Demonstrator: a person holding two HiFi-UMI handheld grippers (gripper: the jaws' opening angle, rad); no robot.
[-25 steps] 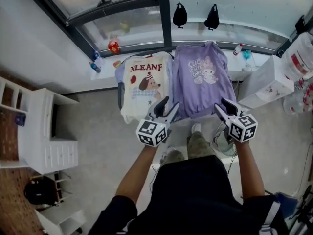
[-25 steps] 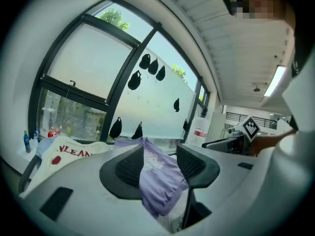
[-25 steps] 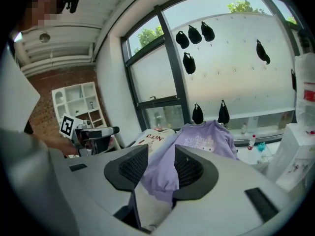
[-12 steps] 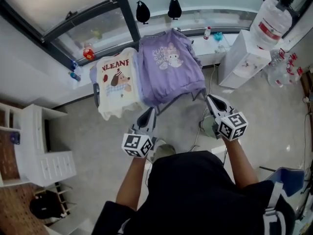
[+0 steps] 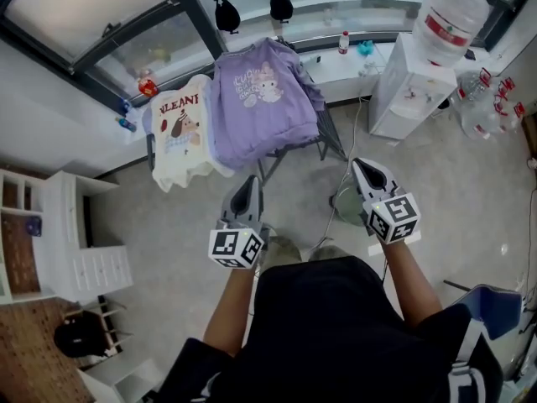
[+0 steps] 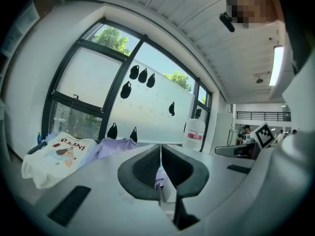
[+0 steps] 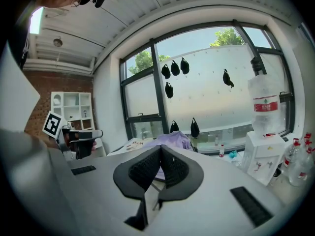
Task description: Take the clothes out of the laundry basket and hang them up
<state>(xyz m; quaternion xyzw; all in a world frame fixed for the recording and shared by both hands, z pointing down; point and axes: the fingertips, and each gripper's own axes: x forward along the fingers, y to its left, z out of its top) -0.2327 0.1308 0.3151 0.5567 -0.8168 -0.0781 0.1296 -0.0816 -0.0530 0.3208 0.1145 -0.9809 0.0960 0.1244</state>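
Head view, left tool (image 5: 249, 180): jaws pressed together with nothing between them, held out level in front of the person's body, tips toward the window.
Head view, right tool (image 5: 359, 164): jaws also pressed together and empty, well apart from the left tool, on the person's other side.
Head view, purple sweatshirt (image 5: 262, 107): hung spread over the drying rack (image 5: 330, 141), ahead of the left tool's tips and clear of both tools.
Head view, cream T-shirt (image 5: 176, 137): hung on the same rack, touching the sweatshirt's edge, ahead of the left tool and off to its outer side.
Head view, water dispenser (image 5: 403, 86): stood ahead of the right tool by the window, a big bottle (image 5: 446, 15) on top.
Head view, white shelf unit (image 5: 80, 246): stood on the floor, well out to the left tool's outer side.
Left gripper view, left tool: the two dark pads met along one thin line; nothing was pinched.
Left gripper view, clothes: both garments lay beyond the tips, the T-shirt further to the side.
Right gripper view, right tool: pads closed against each other, empty.
Right gripper view, clothes: the purple sweatshirt showed just above the closed tips, far beyond them; the dispenser stood off to the outer side.
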